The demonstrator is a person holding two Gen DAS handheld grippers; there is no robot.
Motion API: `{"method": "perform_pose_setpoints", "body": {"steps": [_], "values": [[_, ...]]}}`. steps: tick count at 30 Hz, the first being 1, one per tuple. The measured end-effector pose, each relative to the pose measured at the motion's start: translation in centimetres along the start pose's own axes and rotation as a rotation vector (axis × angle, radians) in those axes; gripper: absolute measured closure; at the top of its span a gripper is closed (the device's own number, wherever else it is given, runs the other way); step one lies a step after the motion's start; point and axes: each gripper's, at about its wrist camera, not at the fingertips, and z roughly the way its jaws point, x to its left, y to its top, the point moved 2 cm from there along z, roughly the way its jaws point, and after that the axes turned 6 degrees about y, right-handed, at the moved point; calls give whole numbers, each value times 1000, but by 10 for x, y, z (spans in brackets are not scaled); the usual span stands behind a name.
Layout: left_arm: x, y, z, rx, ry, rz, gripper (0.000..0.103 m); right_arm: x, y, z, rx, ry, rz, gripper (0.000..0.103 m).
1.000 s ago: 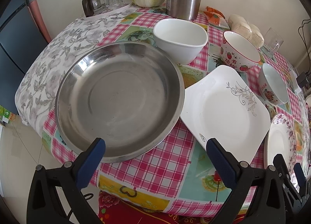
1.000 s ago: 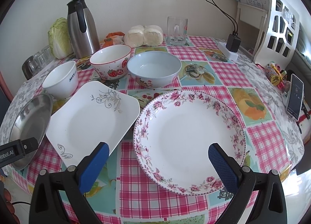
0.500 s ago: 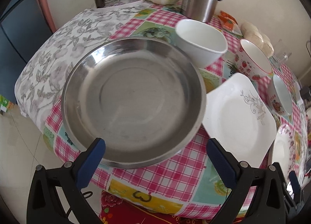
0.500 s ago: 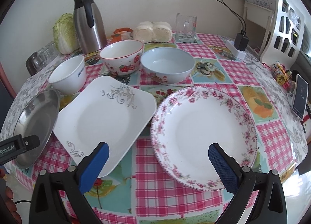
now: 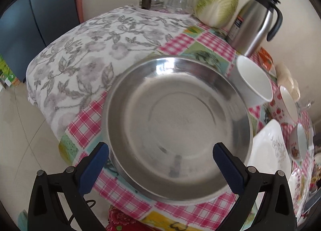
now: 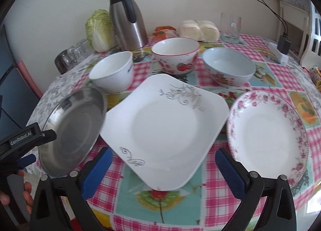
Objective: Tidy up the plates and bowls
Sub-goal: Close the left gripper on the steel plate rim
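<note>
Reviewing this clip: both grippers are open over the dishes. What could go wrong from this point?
1. The round stainless steel plate overhangs the table's near edge; a nudge from the open left gripper could tip it off.
2. The square white plate seems to sit right against the steel plate's rim, so the open right gripper lifting it may drag both.

Both grippers, L [image 5: 160,159] & R [image 6: 163,165], jaws spread wide.
</note>
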Motion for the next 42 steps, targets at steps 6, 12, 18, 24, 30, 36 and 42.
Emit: {"method": "perform_pose_setpoints", "body": {"steps": [6, 12, 18, 24, 30, 36, 42], "values": [[11, 11, 8, -60, 12, -7, 0, 17, 3, 14, 5, 95, 12, 0], [30, 19, 24, -9, 25, -63, 0, 43, 5, 29, 28, 174, -51, 0], [44, 20, 36, 12, 36, -109, 5, 58, 10, 36, 14, 223, -81, 0], [49, 21, 47, 22, 44, -130, 24, 66, 16, 44, 8, 243, -95, 7], [52, 25, 56, 9, 23, -132, 44, 74, 22, 54, 0, 254, -121, 14], [53, 28, 58, 0, 60, -110, 56, 78, 30, 66, -2, 252, -117, 17], [65, 30, 59, -2, 69, -140, 65, 82, 35, 76, 9, 275, -113, 23]]}}
